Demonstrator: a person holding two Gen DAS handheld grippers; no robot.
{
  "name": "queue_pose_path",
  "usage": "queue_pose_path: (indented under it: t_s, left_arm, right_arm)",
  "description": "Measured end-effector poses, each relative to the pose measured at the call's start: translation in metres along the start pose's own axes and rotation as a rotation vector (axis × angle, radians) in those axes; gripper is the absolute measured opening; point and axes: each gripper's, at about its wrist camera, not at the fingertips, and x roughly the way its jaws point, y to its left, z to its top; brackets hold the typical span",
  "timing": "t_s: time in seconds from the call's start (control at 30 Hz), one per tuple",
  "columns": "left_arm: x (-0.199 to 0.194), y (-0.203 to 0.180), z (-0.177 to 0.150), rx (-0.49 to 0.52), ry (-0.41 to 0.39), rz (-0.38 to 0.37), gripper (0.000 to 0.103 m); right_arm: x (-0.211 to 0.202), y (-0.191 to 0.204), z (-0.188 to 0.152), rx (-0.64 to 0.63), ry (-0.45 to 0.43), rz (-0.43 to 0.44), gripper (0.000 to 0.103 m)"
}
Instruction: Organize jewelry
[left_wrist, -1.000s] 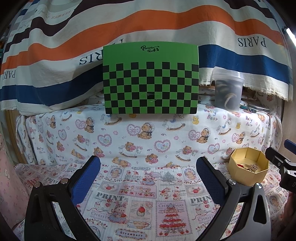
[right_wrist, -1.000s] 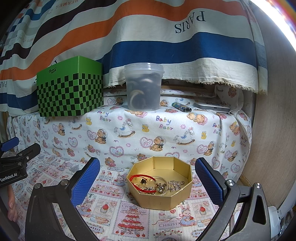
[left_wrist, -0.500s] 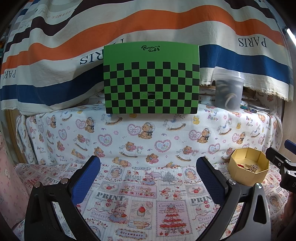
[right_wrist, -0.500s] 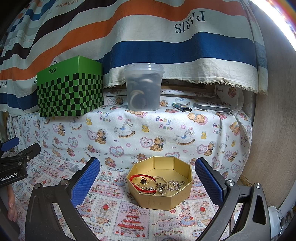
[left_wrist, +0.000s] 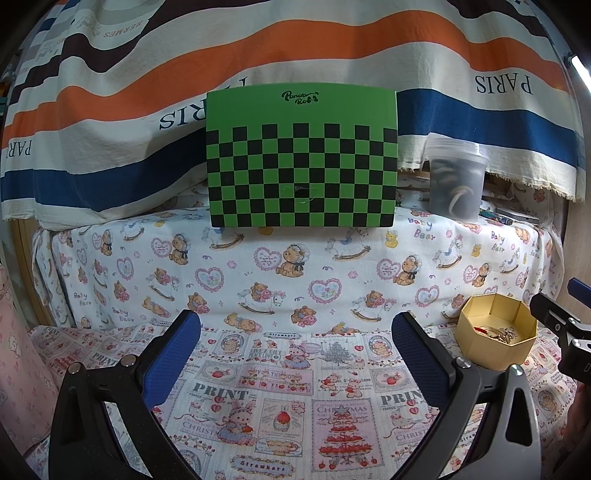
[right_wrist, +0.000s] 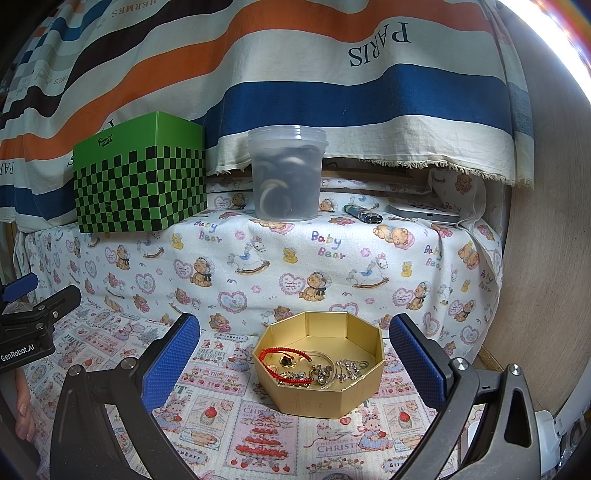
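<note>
A gold octagonal box (right_wrist: 334, 397) sits on the printed cloth and holds jewelry: a red cord bracelet (right_wrist: 282, 360) and a tangle of silver and gold chains (right_wrist: 328, 371). My right gripper (right_wrist: 295, 354) is open and empty, its blue pads either side of the box, a little short of it. The box also shows at the right of the left wrist view (left_wrist: 476, 332). My left gripper (left_wrist: 295, 354) is open and empty above the bare cloth, left of the box. The right gripper's tip shows in the left view (left_wrist: 554, 321).
A green checkered box (left_wrist: 301, 158) and a lidded translucent tub (right_wrist: 286, 175) stand on the raised ledge behind. A lighter (right_wrist: 364, 214) and a flat grey device (right_wrist: 424, 214) lie on the ledge at right. A wooden wall (right_wrist: 543, 221) closes the right side.
Nothing has visibly changed apart from a very slight drift of the left wrist view.
</note>
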Motion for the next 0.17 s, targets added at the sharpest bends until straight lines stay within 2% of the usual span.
queue_pose_path:
  t_s: [0.17]
  left_arm:
    - [-0.0007,-0.0007,0.0,0.003,-0.003,0.0,0.103]
  right_arm:
    - [0.0,0.0,0.0,0.0,0.0,0.0,0.103]
